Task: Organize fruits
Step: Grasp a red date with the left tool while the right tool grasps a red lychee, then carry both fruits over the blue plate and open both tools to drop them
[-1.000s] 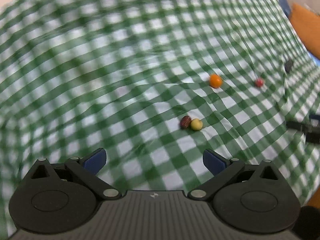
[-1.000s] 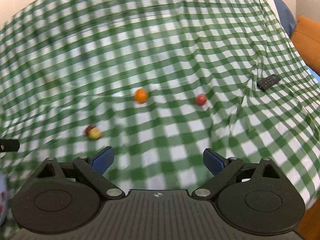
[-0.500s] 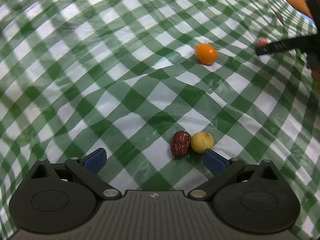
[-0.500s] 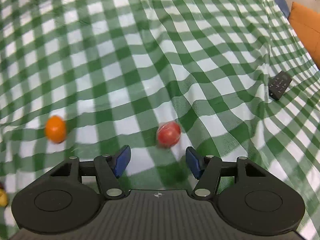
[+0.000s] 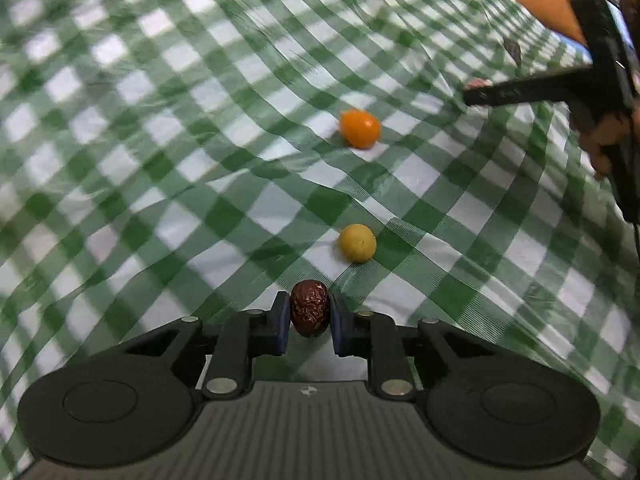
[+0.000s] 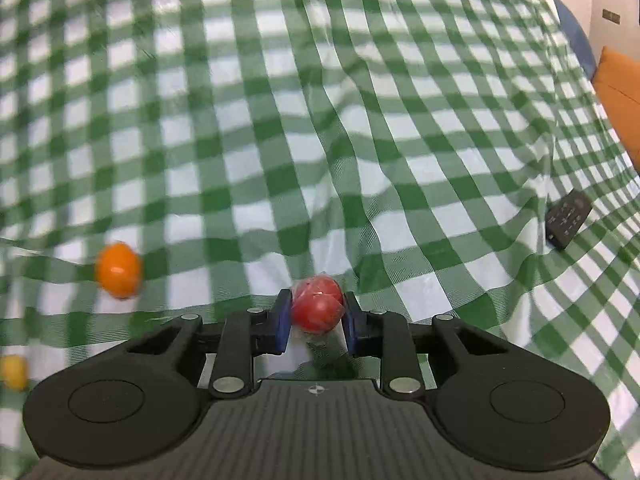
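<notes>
My left gripper [image 5: 309, 316] is shut on a wrinkled dark red date [image 5: 309, 307], held between the blue pads. A small yellow fruit [image 5: 357, 242] lies just beyond it on the green checked cloth, and an orange fruit [image 5: 359, 128] lies farther back. My right gripper [image 6: 318, 314] is shut on a red fruit [image 6: 318, 307] that looks wrapped in clear film. In the right wrist view the orange fruit [image 6: 119, 270] lies to the left and the yellow fruit [image 6: 14, 372] shows at the far left edge. The right gripper also shows in the left wrist view [image 5: 476, 96].
A green and white checked cloth [image 6: 320, 120] covers the wrinkled surface. A black remote control [image 6: 568, 224] lies at the right. An orange cushion [image 6: 620, 92] sits past the cloth's right edge.
Both grippers moved down and closed. The left took hold of the date, leaving the yellow fruit apart from it. The right closed on the red fruit.
</notes>
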A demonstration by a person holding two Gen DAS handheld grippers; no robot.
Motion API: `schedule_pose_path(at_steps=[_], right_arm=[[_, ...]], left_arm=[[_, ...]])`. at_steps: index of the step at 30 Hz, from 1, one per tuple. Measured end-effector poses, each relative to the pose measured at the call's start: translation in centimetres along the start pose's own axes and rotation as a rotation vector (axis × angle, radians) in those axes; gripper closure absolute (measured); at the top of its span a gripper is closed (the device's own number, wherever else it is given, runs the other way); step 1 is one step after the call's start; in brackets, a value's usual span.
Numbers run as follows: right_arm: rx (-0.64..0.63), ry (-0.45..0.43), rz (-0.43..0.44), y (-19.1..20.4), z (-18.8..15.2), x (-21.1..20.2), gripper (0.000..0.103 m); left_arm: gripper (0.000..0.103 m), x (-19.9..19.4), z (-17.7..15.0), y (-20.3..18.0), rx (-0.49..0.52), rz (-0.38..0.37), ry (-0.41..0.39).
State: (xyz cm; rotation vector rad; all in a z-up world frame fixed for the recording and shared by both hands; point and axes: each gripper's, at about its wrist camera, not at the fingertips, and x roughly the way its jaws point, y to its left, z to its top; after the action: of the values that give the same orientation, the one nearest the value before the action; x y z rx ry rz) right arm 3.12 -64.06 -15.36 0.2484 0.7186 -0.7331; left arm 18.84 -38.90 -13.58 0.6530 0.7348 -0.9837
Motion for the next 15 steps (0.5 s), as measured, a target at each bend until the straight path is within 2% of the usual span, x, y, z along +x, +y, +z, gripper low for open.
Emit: schedule_pose_path(at_steps=[5, 9, 15], right_arm=[[-0.019, -0.034, 0.107, 2.0, -1.1, -7.5, 0.076], [-0.047, -0.038, 0.211, 4.8, -2.7, -14.4, 0.076], [-0.092, -0.001, 0.358, 9.7, -5.1, -23.2, 0.076]], left_arm=[[0.08, -6.8, -2.8, 1.1, -0.114, 0.047, 0.001], [0.08, -13.5, -6.2, 1.4, -0.216, 0.086, 0.024], [0.08, -22.8, -11.3, 0.2, -0.338, 0.16, 0.051]])
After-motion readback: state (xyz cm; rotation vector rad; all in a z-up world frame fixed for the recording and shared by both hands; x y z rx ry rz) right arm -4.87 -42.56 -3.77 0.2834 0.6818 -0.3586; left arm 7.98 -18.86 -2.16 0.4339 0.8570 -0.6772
